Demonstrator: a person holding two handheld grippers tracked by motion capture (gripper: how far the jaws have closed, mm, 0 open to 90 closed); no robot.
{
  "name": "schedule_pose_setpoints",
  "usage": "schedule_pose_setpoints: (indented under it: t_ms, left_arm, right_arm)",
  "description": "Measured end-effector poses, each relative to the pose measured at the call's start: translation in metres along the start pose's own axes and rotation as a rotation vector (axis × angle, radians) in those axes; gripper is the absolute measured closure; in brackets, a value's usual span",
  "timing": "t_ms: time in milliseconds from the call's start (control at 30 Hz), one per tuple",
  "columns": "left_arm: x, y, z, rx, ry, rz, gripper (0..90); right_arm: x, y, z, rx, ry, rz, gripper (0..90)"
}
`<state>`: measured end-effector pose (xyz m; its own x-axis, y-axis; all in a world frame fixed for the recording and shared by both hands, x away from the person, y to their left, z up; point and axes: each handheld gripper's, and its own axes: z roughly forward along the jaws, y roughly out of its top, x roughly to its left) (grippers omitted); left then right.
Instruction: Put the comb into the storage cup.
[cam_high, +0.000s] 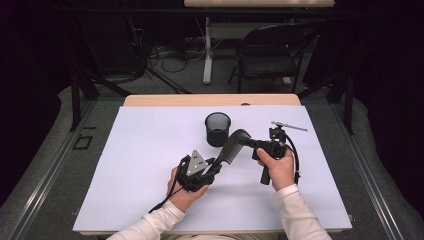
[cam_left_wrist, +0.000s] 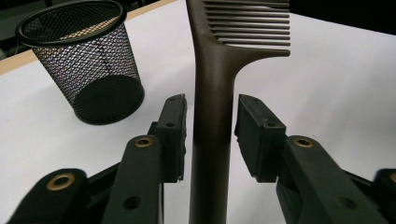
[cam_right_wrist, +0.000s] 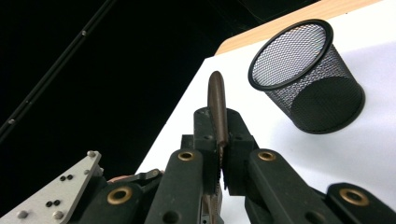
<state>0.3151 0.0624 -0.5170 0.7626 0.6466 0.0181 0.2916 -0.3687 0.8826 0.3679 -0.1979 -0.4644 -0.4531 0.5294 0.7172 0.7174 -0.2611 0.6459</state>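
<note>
The comb (cam_high: 231, 147) looked light, stiff and slick; the right gripper (cam_right_wrist: 219, 154) pinched its toothed end, the left gripper (cam_left_wrist: 211, 135) stood slack around the handle.

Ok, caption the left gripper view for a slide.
Comb handle between the open left gripper fingers, mesh cup behind.

The mesh cup (cam_high: 218, 129) is sitting on the bench (cam_high: 150, 150) toward the far edge, with the comb (cam_high: 231, 147) hanging just in front of it, off the surface.
</note>
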Motion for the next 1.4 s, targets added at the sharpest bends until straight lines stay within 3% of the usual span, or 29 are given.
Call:
schedule_pose_setpoints:
  t_ms: [500, 633, 933, 1267, 1400]
  left_arm:
    - [0.007, 0.001, 0.001, -0.01, -0.024, -0.062, 44.6]
    - [0.009, 0.003, -0.002, -0.034, -0.028, -0.076, 41.9]
    - [0.016, 0.007, -0.007, -0.048, -0.016, -0.131, 37.2]
    - [0.025, 0.011, -0.012, -0.091, -0.024, -0.146, 36.9]
    - [0.029, 0.012, -0.013, -0.078, -0.018, -0.151, 36.8]
  right_arm:
    - [-0.002, 0.002, -0.003, -0.014, -0.003, 0.006, 86.8]
    - [-0.004, 0.003, -0.004, -0.02, -0.006, 0.002, 86.8]
    - [-0.006, 0.005, -0.008, -0.04, -0.013, 0.007, 86.8]
    - [-0.007, 0.008, -0.013, -0.056, -0.015, 0.01, 86.8]
    - [-0.008, 0.009, -0.016, -0.062, -0.016, 0.013, 86.8]
